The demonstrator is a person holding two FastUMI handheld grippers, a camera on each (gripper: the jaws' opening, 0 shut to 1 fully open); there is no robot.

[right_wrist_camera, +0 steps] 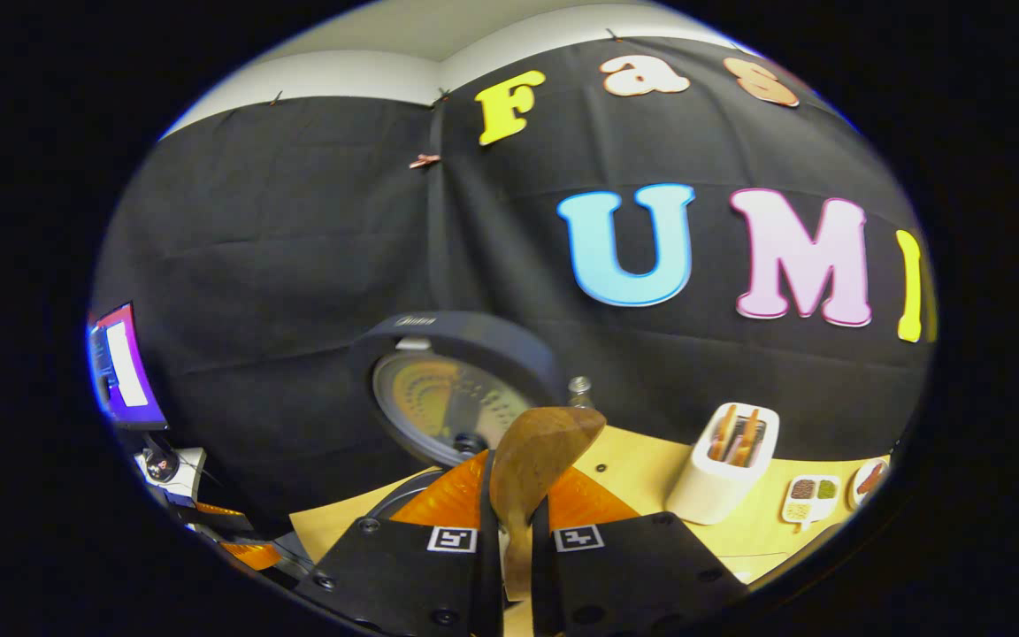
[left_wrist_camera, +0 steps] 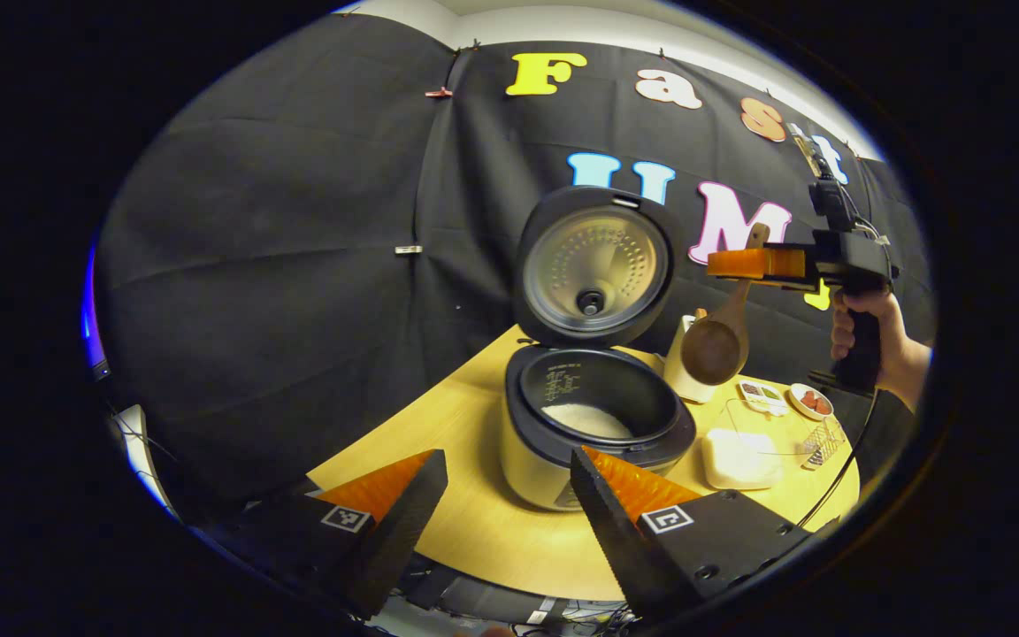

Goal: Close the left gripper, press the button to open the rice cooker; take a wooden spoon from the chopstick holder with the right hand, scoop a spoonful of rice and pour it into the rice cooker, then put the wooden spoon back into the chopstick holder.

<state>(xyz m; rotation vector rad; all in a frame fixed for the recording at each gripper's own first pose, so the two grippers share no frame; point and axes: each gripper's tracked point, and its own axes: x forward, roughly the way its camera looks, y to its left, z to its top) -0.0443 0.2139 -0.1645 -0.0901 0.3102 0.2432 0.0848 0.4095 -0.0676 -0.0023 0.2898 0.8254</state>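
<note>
The rice cooker (left_wrist_camera: 554, 460) stands open on the wooden table, its lid (left_wrist_camera: 593, 270) tipped up and white rice lying in the bottom of the inner pot (left_wrist_camera: 587, 419). My left gripper (left_wrist_camera: 509, 495) is open, in front of the cooker and apart from it. Up to the right, a hand holds my right gripper (left_wrist_camera: 739, 264), shut on the wooden spoon (left_wrist_camera: 717, 347), whose bowl hangs down in front of the white chopstick holder (left_wrist_camera: 682, 376). In the right gripper view the spoon (right_wrist_camera: 534, 451) stands between my right gripper (right_wrist_camera: 520, 495) fingers, with the lid (right_wrist_camera: 448, 398) behind and the holder (right_wrist_camera: 726, 473) to the right.
A clear box of rice (left_wrist_camera: 739, 456) sits right of the cooker. Small dishes (left_wrist_camera: 762, 394) and a red-filled bowl (left_wrist_camera: 810, 400) lie behind it, with a wire rack (left_wrist_camera: 823, 442) at the table's right edge. A lit screen (right_wrist_camera: 120, 367) stands far left.
</note>
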